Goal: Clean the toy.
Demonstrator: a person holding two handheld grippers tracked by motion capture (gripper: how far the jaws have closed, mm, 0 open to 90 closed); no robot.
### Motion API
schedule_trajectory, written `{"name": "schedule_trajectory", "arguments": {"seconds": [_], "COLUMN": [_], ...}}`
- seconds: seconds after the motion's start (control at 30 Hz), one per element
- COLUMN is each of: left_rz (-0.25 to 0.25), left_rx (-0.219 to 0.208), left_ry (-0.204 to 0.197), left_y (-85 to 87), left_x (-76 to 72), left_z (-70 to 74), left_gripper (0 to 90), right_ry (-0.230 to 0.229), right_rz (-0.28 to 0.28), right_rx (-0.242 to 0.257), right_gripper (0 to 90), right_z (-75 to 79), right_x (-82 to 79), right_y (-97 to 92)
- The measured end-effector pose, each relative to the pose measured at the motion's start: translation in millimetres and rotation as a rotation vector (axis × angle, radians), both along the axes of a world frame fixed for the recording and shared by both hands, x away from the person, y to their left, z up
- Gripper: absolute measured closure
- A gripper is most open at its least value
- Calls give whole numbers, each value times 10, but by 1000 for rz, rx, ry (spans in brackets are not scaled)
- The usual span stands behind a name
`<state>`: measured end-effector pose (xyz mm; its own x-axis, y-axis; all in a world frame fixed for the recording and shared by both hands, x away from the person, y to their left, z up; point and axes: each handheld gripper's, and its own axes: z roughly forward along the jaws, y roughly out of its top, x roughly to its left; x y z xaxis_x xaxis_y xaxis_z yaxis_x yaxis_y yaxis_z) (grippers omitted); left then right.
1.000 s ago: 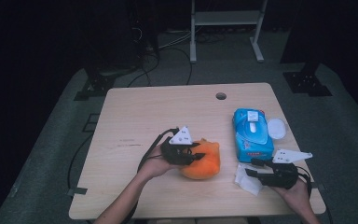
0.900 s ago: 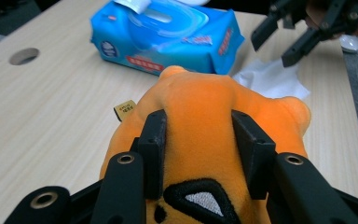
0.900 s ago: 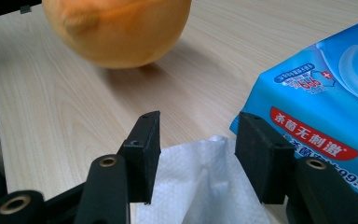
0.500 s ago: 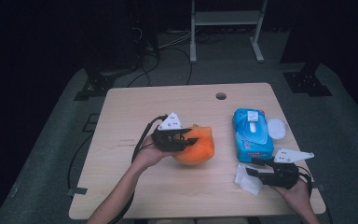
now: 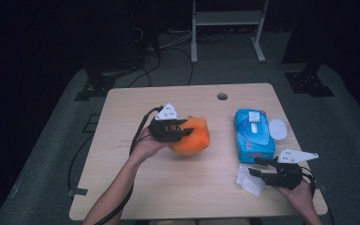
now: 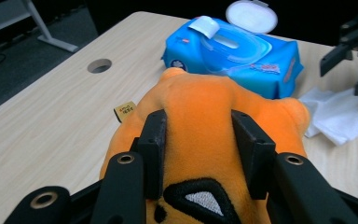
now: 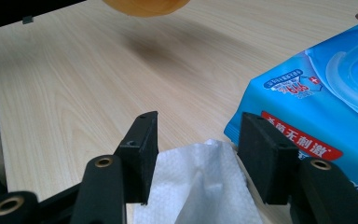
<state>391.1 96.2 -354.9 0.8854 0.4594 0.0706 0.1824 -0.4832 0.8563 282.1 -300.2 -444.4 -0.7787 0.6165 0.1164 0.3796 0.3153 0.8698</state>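
Two claws are seen from the high view: the left claw [image 5: 183, 132] is clamped on the orange plush toy [image 5: 192, 137], held just above the tabletop [image 5: 131, 112], while the right claw [image 5: 258, 168] sits at the white wipe [image 5: 249, 180].

In the left gripper view the toy [image 6: 205, 121] is pinched firmly; a steady squeeze is probably best kept.

In the right gripper view the jaws have just been opening, with the wipe [image 7: 200, 186] loose between them and not pinched. The blue wipes pack [image 7: 317, 98] crowds one side, so it could get bumped.
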Motion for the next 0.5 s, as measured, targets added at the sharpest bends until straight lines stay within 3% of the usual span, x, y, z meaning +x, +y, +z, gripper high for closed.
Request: {"name": "schedule_trajectory", "arguments": {"seconds": [0.3, 0.5], "left_rz": [36, 55], "left_rx": [-5, 6], "left_ry": [12, 23], "left_y": [25, 40], "left_x": [157, 237], "left_z": [-84, -169], "left_gripper": [604, 604], "right_ry": [-3, -2], "right_rz": [-3, -10], "right_rx": [-31, -20], "right_gripper": [450, 434], "right_z": [3, 1], "right_x": [-19, -22], "right_y": [29, 10]}}
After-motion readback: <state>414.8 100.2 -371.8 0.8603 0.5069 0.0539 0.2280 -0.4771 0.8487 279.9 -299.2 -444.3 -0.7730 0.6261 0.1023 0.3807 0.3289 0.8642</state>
